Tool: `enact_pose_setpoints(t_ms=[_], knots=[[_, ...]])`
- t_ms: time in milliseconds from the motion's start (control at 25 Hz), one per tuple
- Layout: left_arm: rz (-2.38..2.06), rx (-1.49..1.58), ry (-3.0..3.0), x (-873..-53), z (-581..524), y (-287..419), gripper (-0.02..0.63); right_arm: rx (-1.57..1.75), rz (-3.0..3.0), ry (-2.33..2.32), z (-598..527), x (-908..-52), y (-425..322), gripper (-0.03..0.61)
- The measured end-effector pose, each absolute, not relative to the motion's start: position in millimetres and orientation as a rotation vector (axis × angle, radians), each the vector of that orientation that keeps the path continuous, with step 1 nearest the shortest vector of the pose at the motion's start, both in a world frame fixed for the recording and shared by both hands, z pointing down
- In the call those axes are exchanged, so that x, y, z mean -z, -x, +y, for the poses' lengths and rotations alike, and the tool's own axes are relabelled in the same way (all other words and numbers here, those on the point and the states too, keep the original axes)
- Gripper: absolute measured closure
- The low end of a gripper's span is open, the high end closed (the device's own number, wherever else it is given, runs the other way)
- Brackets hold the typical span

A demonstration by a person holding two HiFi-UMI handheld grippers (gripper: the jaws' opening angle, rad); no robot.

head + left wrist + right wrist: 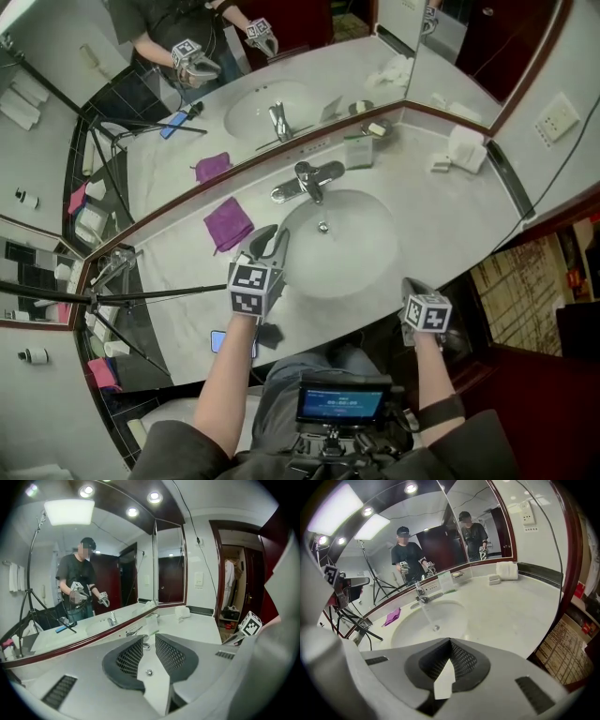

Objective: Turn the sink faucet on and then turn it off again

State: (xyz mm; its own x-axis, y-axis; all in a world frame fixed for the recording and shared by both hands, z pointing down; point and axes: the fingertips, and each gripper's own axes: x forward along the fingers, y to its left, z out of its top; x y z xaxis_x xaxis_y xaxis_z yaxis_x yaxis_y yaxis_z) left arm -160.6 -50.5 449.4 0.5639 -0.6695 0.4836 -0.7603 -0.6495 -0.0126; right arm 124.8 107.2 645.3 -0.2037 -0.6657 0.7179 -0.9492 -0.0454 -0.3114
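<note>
The left gripper (274, 234) hangs over the near left rim of the sink (375, 267) and points toward the faucet (307, 178) without touching it. In the left gripper view its jaws (149, 641) stand a little apart, with a narrow gap. Nothing is held in that gap; only the basin, the drain (149, 672) and, farther off, the faucet (137, 631) show through it.

The right gripper (411, 284) sits at the front edge of the counter (459, 211), right of the sink and well apart from the faucet. In the right gripper view its jaws (450, 641) are closed tip to tip and hold nothing.

The faucet stands at the back of the sink, against the mirror's lower edge, in the middle of the counter. From the right gripper view a thin stream of water (427, 615) seems to fall from the faucet (423, 597) into the basin near the drain (435, 627).

A purple cloth (228, 223) lies on the counter left of the sink, just beside the left gripper's jaws but apart from them. The mirror (281, 66) shows the person and both grippers
</note>
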Motion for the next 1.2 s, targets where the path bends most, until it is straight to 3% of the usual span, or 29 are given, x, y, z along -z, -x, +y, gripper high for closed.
enact_pose_setpoints(t_ms=[160,280,360,880,1200], knots=[[-1.179,-0.610,-2.535,-464.3,-66.9,153.9,0.529,-1.117,-1.899,-1.702,100.0,-643.8,-121.9,0.563],[-1.114,-0.530,-2.447,-479.1,-82.5,143.5,0.426,-1.125,-1.906,-1.701,95.7,-644.5,-118.8,0.563],[-1.085,-0.488,-2.388,-493.5,-97.0,137.9,0.394,-1.130,-1.904,-1.701,94.1,-645.6,-118.3,0.563],[-0.804,-0.076,-1.909,-561.2,-206.9,93.9,0.394,-1.154,-1.854,-1.713,102.8,-665.1,-120.0,0.563],[-0.807,-0.102,-1.823,-587.2,-239.9,86.4,0.397,-1.178,-1.837,-1.725,96.8,-672.6,-123.1,0.563]])
